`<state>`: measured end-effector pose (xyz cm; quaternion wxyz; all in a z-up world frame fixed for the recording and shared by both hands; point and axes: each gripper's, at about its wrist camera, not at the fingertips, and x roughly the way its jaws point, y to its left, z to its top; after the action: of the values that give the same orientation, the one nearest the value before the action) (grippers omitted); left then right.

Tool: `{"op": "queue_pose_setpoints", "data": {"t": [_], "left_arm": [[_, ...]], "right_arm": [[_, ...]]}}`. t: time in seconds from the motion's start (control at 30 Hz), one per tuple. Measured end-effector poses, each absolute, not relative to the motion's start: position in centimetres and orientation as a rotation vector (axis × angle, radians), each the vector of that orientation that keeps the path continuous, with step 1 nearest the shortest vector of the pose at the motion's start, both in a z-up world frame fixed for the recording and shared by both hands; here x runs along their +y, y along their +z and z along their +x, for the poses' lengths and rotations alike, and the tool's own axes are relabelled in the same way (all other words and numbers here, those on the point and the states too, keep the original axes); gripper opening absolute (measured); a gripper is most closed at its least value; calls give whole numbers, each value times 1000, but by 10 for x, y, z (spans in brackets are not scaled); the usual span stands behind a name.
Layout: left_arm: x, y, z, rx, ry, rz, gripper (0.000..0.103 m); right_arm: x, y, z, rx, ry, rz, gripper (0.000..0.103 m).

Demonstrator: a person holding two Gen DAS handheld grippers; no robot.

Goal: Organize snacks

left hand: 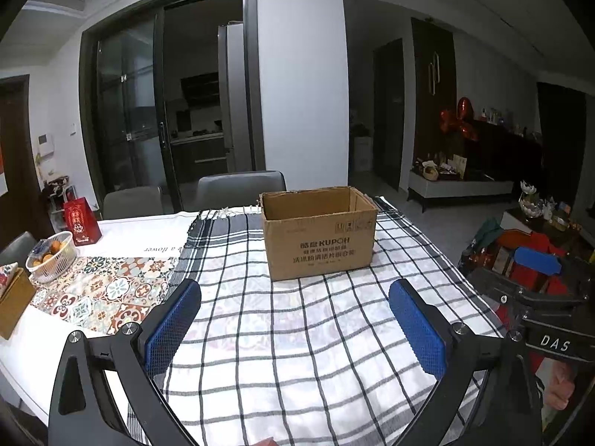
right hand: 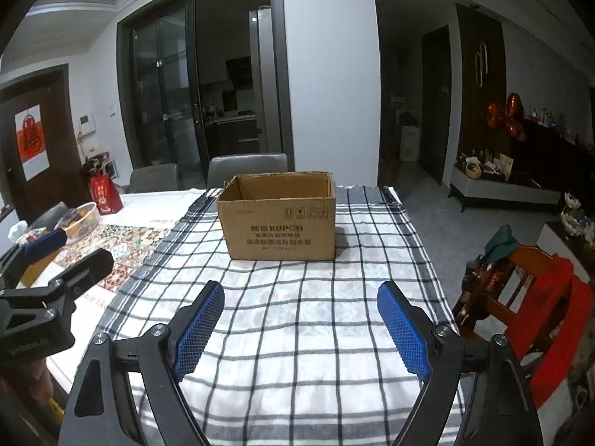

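Left wrist view looks along the left hand-held gripper (left hand: 295, 325), whose blue-padded fingers (left hand: 173, 329) stand spread wide with nothing between them, only the checked cloth (left hand: 305, 353) below. Ahead on that cloth sits an open-topped cardboard box (left hand: 319, 238), upright, with dark print on its near face; what lies inside it cannot be seen from either camera. No loose snacks show on the cloth near the box. To the left, past the cloth's edge, a patterned mat (left hand: 111, 290) covers part of the white surface (left hand: 33, 349), and on it stands a white wire basket (left hand: 52, 256) holding orange fruit, with a red gift bag (left hand: 81, 223) just behind it. Grey chairs (left hand: 241, 189) stand at the far side. At the right edge of this view the other tool shows, with a hand (left hand: 557, 390) under it. Right wrist view shows the right hand-held gripper (right hand: 301, 330) likewise parted, a little less widely, its pads empty and hovering over the cloth, well short of the box. The left tool appears at this view's left edge, beside the mat. Off the surface's right side stands a wooden chair (right hand: 520, 297) draped in red fabric.
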<state>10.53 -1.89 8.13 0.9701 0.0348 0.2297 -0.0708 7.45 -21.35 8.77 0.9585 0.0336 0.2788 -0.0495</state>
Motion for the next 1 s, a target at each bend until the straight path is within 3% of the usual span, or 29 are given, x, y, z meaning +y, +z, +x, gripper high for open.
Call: {"op": "queue_pose_setpoints", "data": {"t": [1.0], "left_arm": [[-19, 80, 90, 455, -121, 80, 103]], "right_arm": [[-212, 89, 64, 555, -77, 71, 85]]}}
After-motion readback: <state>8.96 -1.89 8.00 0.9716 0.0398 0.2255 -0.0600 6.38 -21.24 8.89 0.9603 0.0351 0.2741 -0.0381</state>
